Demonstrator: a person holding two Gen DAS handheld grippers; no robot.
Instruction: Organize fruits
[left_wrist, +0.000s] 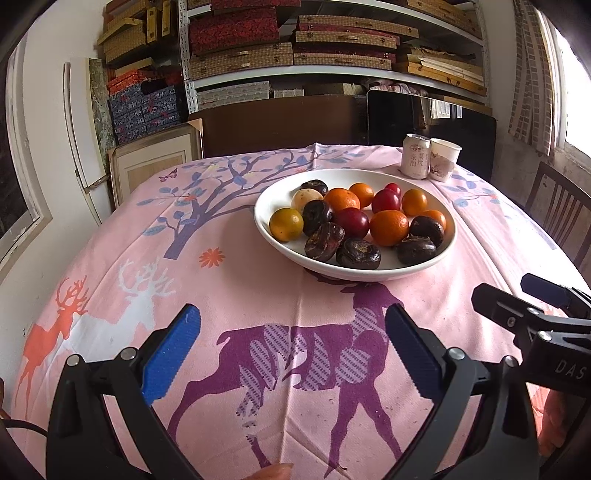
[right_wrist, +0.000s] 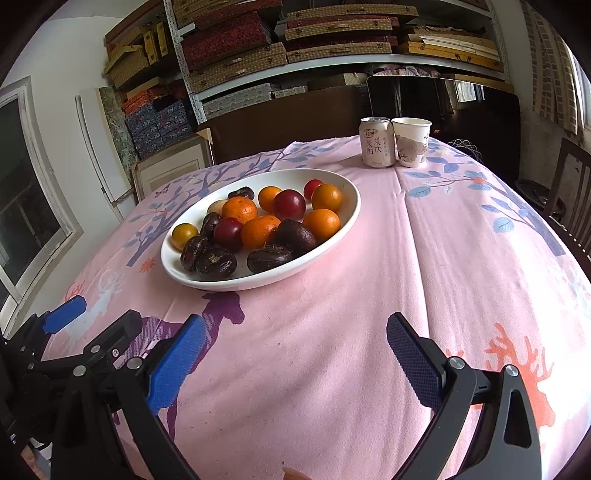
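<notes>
1. Pink cotton-like tablecloth (left_wrist: 122, 236) with deer and tree prints is covering the table; a white oval bowl (left_wrist: 424, 264) is sitting on it, past both grippers.
2. Fruits are lying together inside the bowl: several orange tangerines (left_wrist: 389, 228), a greenish-yellow tangerine (left_wrist: 286, 224) at the left edge, dark red plums (left_wrist: 356, 222), one pale round fruit (left_wrist: 307, 199), and dark brown flattened water chestnuts (left_wrist: 358, 253) mostly along the near side; many of them are touching each other.
3. The left gripper (left_wrist: 293, 332) is hovering above the cloth, near the bowl but apart from it; its blue pads are standing wide apart with nothing between them.
4. The right gripper (right_wrist: 295, 338) is also hanging over the cloth, to the right of the left one; its fingers are spread wide and are holding nothing; the bowl is lying ahead of it and to its left.
5. A white drink can (right_wrist: 376, 141) and a paper cup (right_wrist: 410, 142) are standing just beside each other at the far side of the table, behind the bowl; whether they are touching I cannot tell.
6. Metal shelves (left_wrist: 332, 70) full of patterned flat boxes are standing behind the table; a wooden chair (left_wrist: 561, 206) is showing at the right.
</notes>
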